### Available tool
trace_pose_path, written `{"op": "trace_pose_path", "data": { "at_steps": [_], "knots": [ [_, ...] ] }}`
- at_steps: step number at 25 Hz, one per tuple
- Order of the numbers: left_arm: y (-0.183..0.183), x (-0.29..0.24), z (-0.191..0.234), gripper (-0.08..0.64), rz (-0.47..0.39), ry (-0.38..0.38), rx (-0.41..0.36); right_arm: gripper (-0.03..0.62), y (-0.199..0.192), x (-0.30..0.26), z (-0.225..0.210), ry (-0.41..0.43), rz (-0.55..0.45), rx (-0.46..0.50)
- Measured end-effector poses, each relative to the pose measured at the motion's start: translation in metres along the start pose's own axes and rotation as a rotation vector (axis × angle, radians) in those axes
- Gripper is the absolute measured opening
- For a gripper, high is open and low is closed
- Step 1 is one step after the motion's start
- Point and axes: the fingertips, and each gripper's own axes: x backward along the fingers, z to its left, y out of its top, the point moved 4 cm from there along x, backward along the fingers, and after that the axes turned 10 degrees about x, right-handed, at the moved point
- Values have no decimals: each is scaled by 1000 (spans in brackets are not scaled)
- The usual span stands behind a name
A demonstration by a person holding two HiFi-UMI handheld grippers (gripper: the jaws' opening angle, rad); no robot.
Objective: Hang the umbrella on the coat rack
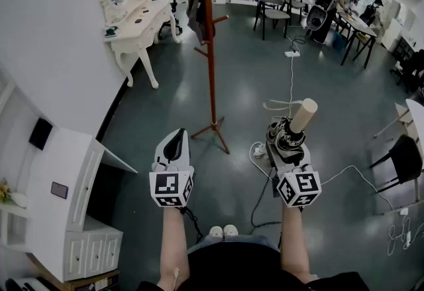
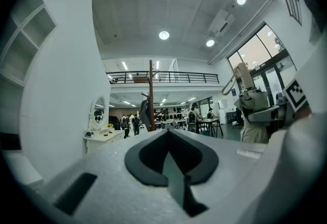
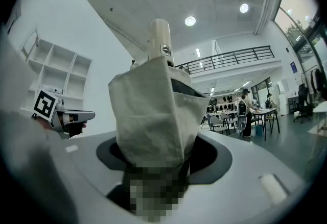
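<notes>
The coat rack, a red-brown pole with pegs and spreading feet, stands on the grey floor ahead of me; a dark garment hangs on it. My right gripper is shut on a folded umbrella, its beige handle pointing up and forward and a cord loop beside it. In the right gripper view the umbrella in pale cloth fills the jaws. My left gripper is shut and holds nothing, level with the right and to the left of the rack's feet. The rack shows far off in the left gripper view.
A white dressing table with an oval mirror stands against the curved wall at left. A white cabinet is close on my left. Cables and a power strip lie on the floor. Chairs, desks and people fill the back right.
</notes>
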Motion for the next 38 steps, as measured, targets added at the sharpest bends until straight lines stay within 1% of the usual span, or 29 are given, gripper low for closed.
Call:
{"op": "trace_pose_path", "data": {
  "at_steps": [15,18,22,26,30,34,38],
  "knots": [
    [-9,0,-3,5,25,-3,8,301,-6,2,-3,4,9,-12],
    [-10,0,1,5,30,-2,13,307,-7,-1,-3,4,6,-34],
    [-11,-1,12,5,33,-2,17,308,-8,-7,0,-1,17,-19],
    [-14,3,30,5,35,0,18,309,-13,-16,10,-6,22,-28],
    [-19,3,47,5,36,1,23,310,-19,-25,18,-13,38,-4],
    [-27,-4,62,5,48,5,31,310,-26,-35,18,-27,44,-22],
    [-33,-23,73,5,58,7,36,310,-31,-52,10,-43,47,-23]
  ]
}}
